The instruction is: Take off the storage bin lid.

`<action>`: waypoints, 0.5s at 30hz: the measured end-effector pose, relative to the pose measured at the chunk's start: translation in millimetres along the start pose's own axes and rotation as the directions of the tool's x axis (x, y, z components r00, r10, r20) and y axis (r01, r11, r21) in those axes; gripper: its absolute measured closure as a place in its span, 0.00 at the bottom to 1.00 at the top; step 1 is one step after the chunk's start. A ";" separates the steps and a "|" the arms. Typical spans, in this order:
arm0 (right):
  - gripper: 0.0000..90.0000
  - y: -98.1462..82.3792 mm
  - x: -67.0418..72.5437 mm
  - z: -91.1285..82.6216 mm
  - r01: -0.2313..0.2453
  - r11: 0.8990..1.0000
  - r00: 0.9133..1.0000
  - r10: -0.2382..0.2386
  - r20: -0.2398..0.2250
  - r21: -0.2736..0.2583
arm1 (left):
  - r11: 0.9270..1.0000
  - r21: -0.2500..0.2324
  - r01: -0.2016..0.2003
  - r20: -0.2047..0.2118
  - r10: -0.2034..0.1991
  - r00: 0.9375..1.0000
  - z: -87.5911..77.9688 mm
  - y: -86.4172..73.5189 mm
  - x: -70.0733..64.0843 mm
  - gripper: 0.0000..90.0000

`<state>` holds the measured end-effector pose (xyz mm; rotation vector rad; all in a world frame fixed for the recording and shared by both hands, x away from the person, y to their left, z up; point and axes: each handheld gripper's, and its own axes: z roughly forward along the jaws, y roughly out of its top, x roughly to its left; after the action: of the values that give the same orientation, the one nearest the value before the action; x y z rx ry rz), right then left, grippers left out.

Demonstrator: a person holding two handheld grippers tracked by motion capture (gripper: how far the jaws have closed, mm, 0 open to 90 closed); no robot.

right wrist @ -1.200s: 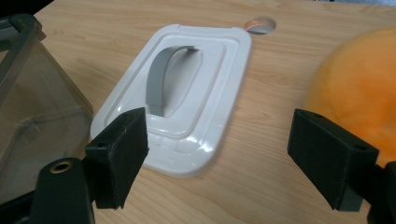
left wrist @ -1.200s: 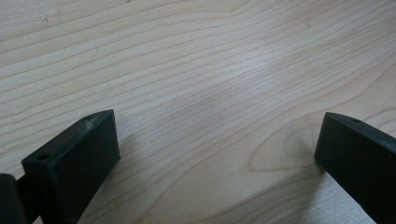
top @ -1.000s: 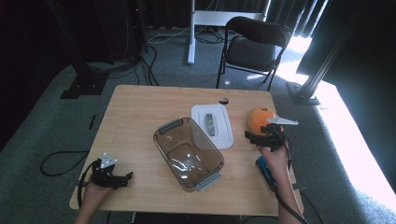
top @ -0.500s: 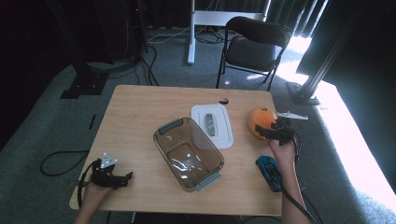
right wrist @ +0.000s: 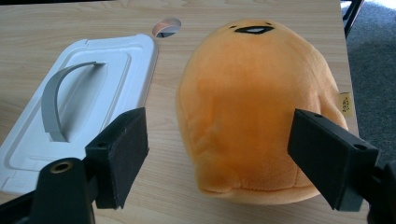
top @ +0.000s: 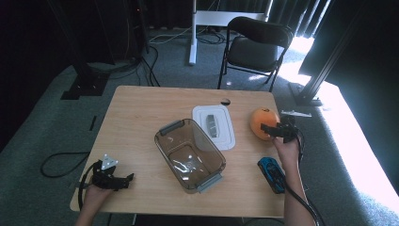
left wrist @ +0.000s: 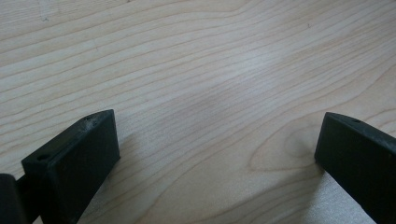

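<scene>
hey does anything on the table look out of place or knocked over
Nothing is spilled or damaged. The clear container sits open and askew to the table edges, its white lid lying flat beside it. The orange plush toy stands upright between the right gripper's open jaws.

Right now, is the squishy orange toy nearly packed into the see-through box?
Not yet. Done: the white lid is off and lies beside the clear box, which looks empty. In hand: the right gripper has its jaws open on either side of the orange plush toy, not squeezing it. Probably left: grabbing it, putting it in the box, maybe the blue toy car too.
</scene>
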<state>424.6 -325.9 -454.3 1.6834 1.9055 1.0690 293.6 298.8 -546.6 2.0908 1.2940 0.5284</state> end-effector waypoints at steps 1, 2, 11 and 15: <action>0.22 0.2 -0.3 0.3 -0.001 1.000 1.000 0.001 0.004 0.001 | 1.000 0.000 0.000 0.000 0.000 1.000 0.0 0.0 0.0 0.00; 0.22 0.3 -0.8 0.7 -0.003 1.000 1.000 0.003 0.003 0.004 | 1.000 0.000 0.000 0.000 0.000 1.000 0.0 0.0 0.0 0.00; 0.22 1.4 -3.3 4.5 -0.010 1.000 1.000 0.009 0.014 0.012 | 1.000 0.000 0.000 0.000 0.000 1.000 0.0 0.0 0.0 0.00; 0.22 0.9 -4.5 5.2 -0.015 1.000 1.000 0.015 0.017 0.013 | 1.000 0.000 0.000 0.000 0.000 1.000 0.0 0.0 0.0 0.00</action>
<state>429.9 -328.7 -457.8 1.7107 1.8960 1.0470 293.6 298.8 -546.6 2.0909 1.2938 0.5285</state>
